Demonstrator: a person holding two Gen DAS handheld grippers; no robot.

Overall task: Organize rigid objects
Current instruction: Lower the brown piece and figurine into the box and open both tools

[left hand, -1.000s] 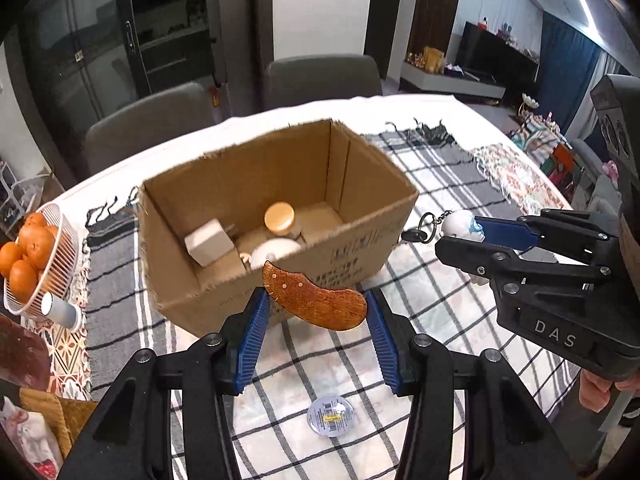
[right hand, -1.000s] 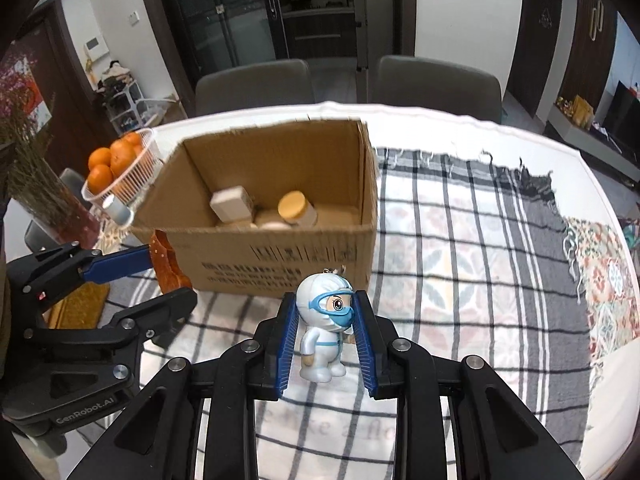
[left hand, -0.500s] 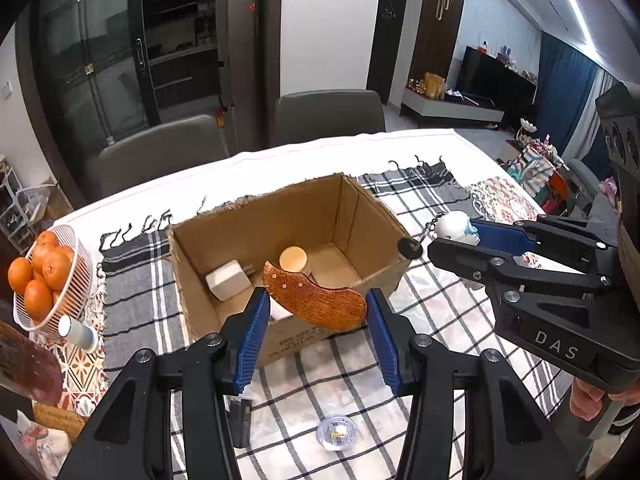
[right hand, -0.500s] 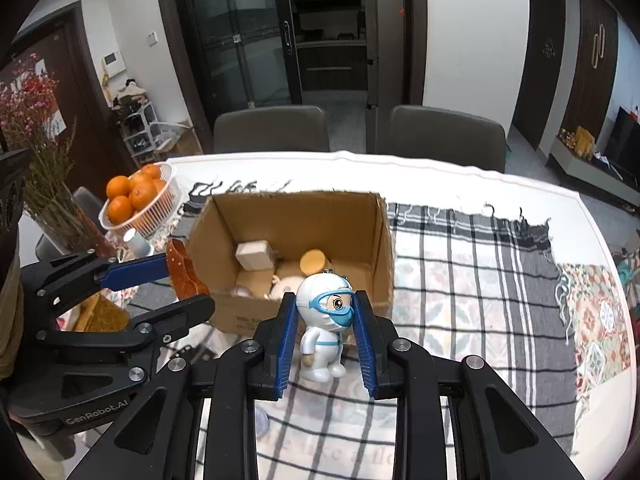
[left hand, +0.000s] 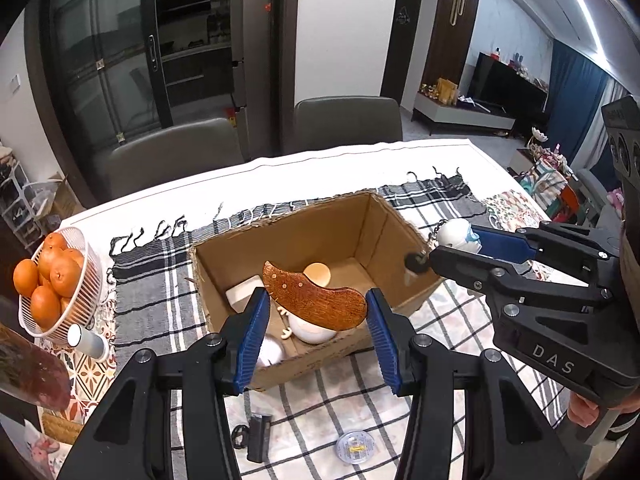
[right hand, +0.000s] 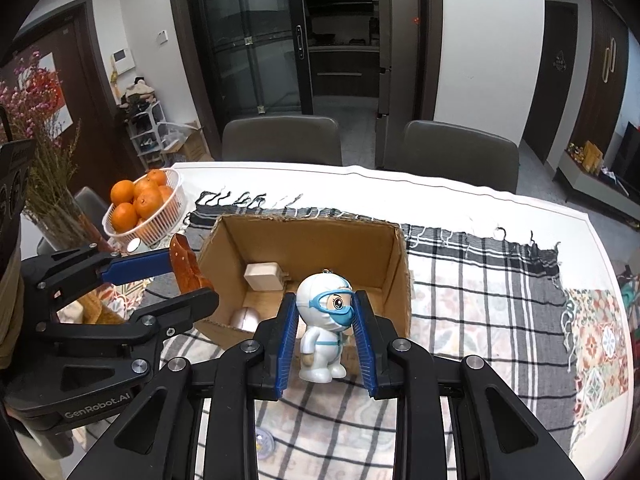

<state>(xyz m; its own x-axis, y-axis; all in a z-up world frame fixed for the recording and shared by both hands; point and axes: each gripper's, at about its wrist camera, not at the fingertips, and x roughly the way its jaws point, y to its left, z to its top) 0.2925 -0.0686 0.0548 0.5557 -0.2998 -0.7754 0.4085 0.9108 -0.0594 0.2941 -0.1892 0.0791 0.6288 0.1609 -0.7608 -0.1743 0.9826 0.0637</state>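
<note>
An open cardboard box (left hand: 384, 224) (right hand: 402, 276) stands on the checked cloth. Inside lie a white block (left hand: 242, 298) (right hand: 264, 276), a round wooden lid (left hand: 318, 273), a white rounded piece (left hand: 312, 332) and a grey ball (right hand: 245, 318). My left gripper (left hand: 314, 320) is shut on a curved brown wooden piece (left hand: 316, 298), held above the box's near side; it also shows in the right wrist view (right hand: 184, 268). My right gripper (right hand: 326, 340) is shut on a white figurine with blue goggles (right hand: 326, 320), held over the box's near right corner (left hand: 456, 236).
A white basket of oranges (left hand: 52, 280) (right hand: 144, 204) stands left of the box, with a small white bottle (left hand: 86, 342) beside it. A small black item (left hand: 258, 436) and a round clear lid (left hand: 354, 446) lie on the cloth in front. Two chairs (right hand: 280, 140) stand beyond the table.
Both grippers have risen and the view now looks down into the box from higher up. Each still holds its object over the box's near side.
</note>
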